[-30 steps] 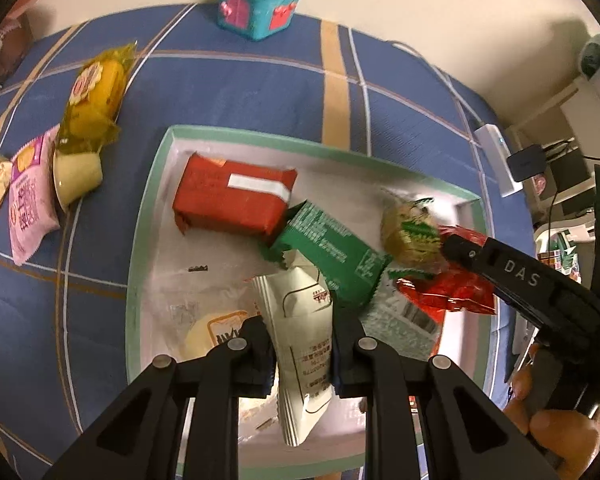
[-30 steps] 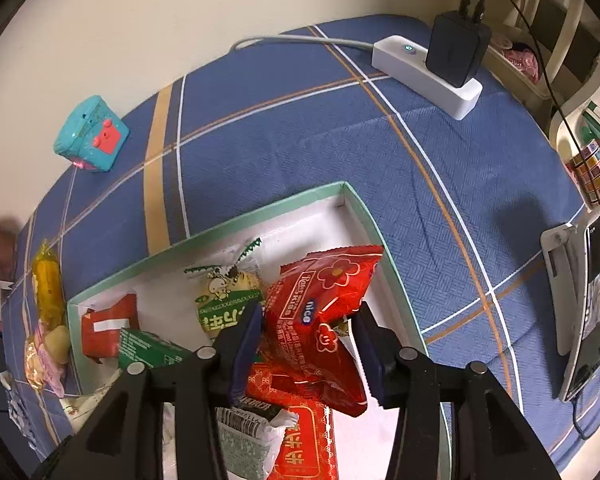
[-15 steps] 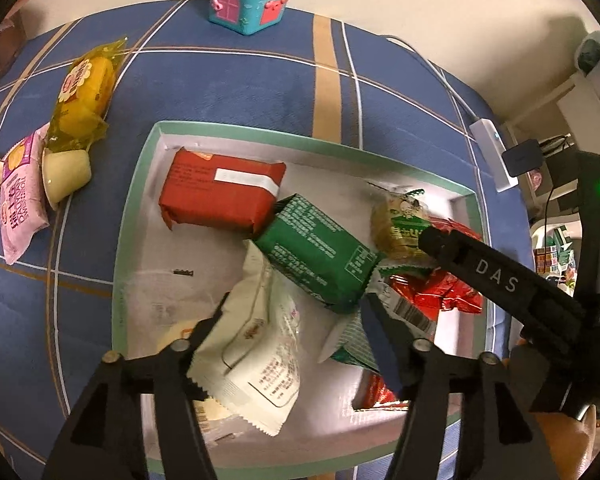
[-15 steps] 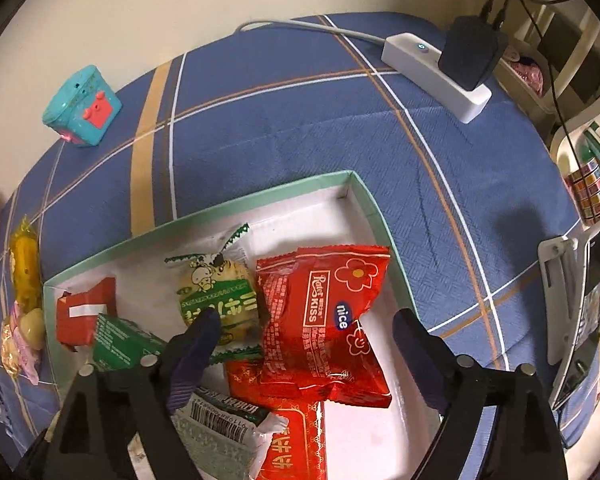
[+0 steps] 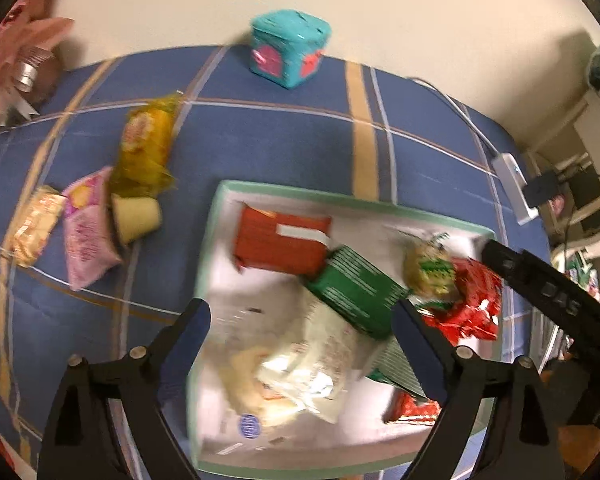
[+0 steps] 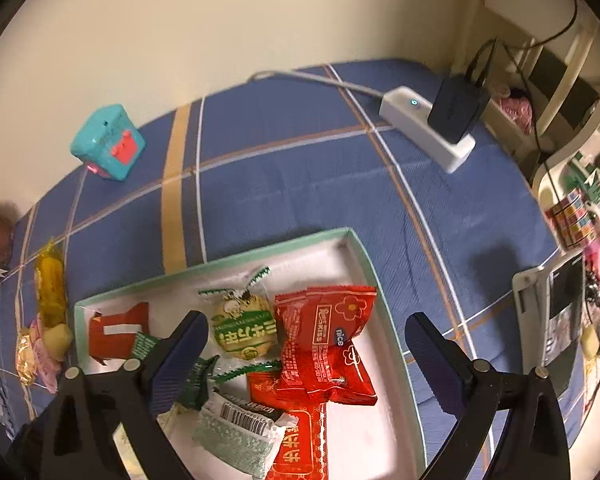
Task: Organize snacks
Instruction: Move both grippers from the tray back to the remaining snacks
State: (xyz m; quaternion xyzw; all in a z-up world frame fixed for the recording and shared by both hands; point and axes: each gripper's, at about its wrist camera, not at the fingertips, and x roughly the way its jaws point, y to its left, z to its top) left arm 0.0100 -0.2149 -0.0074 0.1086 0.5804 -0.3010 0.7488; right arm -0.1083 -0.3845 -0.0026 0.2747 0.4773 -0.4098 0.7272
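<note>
A shallow white tray with a mint-green rim (image 5: 220, 200) (image 6: 364, 256) lies on the blue plaid cloth and holds several snack packs. My left gripper (image 5: 300, 328) is open above the white pack (image 5: 316, 364) lying in the tray, next to a green pack (image 5: 356, 288) and a red-brown pack (image 5: 280, 240). My right gripper (image 6: 306, 340) is open above the red "nice" pack (image 6: 324, 340), which lies in the tray beside a round green-and-yellow pack (image 6: 244, 328). Left of the tray lie a yellow pack (image 5: 144, 148), a pink pack (image 5: 86, 228), a cream cup (image 5: 136, 216) and a golden pack (image 5: 34, 226).
A teal toy box (image 5: 288, 52) (image 6: 108, 142) stands at the cloth's far edge by the wall. A white power strip with a black plug (image 6: 432, 124) lies at the far right. A phone on a stand (image 6: 556, 308) and cluttered shelves are at the right.
Both grippers opened and let go: the left dropped the white pack, the right dropped the red pack, both into the tray. Both have since pulled back and up; the left view swung left.
</note>
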